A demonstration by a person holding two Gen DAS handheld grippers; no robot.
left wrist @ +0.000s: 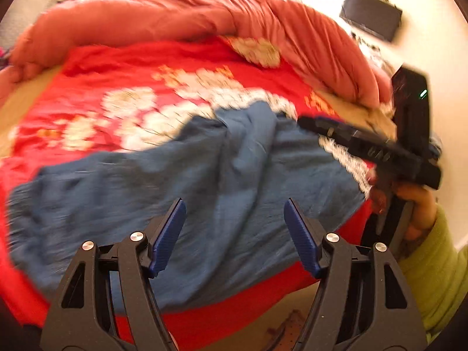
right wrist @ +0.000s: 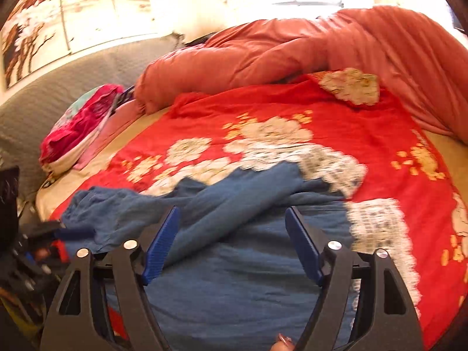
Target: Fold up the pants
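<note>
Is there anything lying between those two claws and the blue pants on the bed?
Nothing visible. The left claw and the right claw both hang open just above the blue pants, which lie rumpled on the red floral bedspread. The pink duvet is heaped at the far side, off the pants.

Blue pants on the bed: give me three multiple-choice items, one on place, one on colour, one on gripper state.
1. The blue pants lie on:
A. a red floral bedspread
B. a wooden floor
C. a chair

2. The bunched duvet behind them is:
A. green
B. salmon pink
C. black

3. The right gripper is:
A. shut on cloth
B. open, holding nothing
C. out of view

Answers: 1 A, the red floral bedspread shows all around them. 2 B, its folds read salmon pink. 3 B, its jaws stand apart over the pants.
</note>
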